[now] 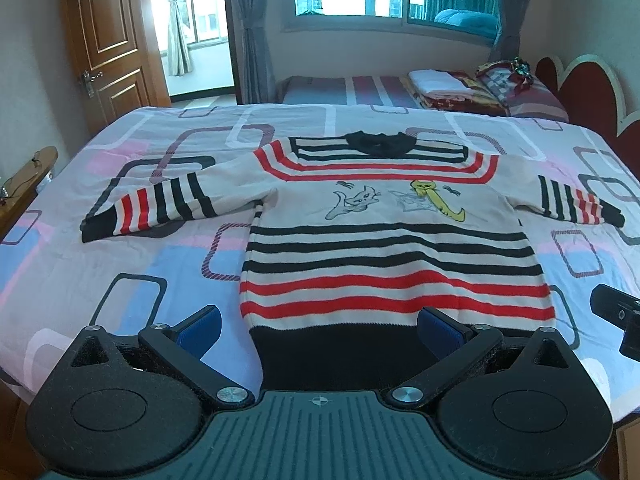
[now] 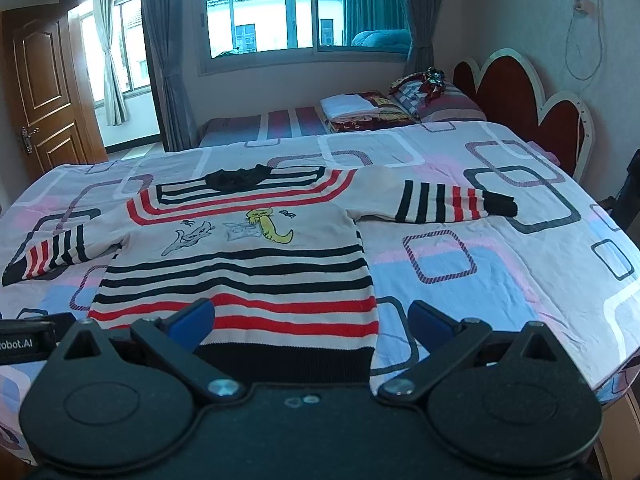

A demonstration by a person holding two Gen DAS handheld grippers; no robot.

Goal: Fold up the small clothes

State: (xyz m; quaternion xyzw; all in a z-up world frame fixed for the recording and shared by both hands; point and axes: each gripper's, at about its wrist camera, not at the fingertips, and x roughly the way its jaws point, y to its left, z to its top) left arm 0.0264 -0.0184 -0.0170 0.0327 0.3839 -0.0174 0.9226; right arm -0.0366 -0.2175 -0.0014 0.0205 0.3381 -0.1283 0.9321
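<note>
I am looking at the sweater (image 1: pixel 384 216) lying flat, front up, on the bed (image 1: pixel 120 264), both sleeves out to the sides, collar at 12 o'clock, black hem at 6 o'clock nearest me. Nothing is folded yet, I judge.

Left gripper (image 1: pixel 320 330): fingers spread wide, hovering over the hem, pinching nothing. Right gripper (image 2: pixel 312 322): also spread, empty, straddling the hem's right corner.

Step in hand, as I am reading it: first fold. I am planning to take the left sleeve (image 1: pixel 152 208) at 9 o'clock near its cuff, the right sleeve (image 2: pixel 440 202) at 3 o'clock likewise, and lay each across the chest. Pinching one layer only, lifting low, so the knit is not dragging the body askew.
</note>
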